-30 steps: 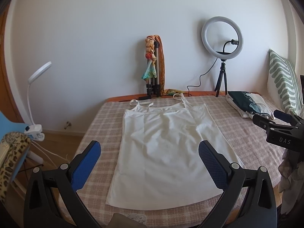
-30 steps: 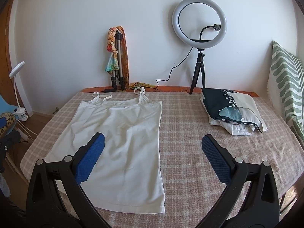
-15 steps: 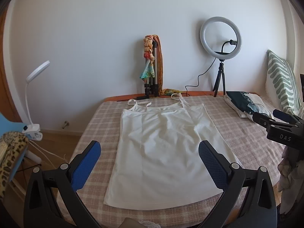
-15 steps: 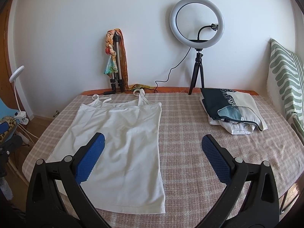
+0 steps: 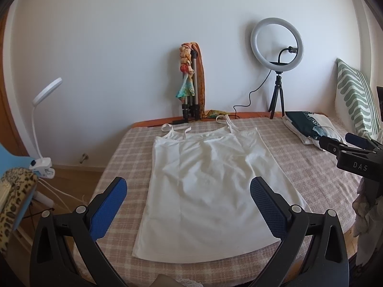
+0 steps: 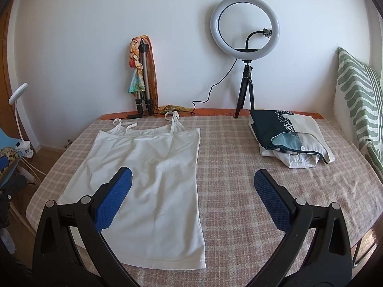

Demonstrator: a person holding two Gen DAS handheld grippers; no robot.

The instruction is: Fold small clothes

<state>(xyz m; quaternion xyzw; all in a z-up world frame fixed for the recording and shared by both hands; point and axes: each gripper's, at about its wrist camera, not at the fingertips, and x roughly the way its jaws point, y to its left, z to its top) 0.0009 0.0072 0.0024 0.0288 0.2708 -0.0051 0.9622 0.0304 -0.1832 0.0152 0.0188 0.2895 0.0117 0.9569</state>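
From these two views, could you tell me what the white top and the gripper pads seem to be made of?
White top: thin matte knit, probably cotton jersey, given its soft wrinkles. Gripper pads: blue, probably rubber, dimpled grip texture on the faces.

We see a white camisole (image 5: 210,181) lying flat on the checked bedcover (image 5: 318,172), straps toward the wall. Our left gripper (image 5: 189,198) hovers above its hem, jaws wide apart; the right gripper (image 5: 354,153) shows at the right edge.

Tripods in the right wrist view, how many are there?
2: a folded grey tripod leaning on the wall behind the white top, and a black tripod holding the ring light.
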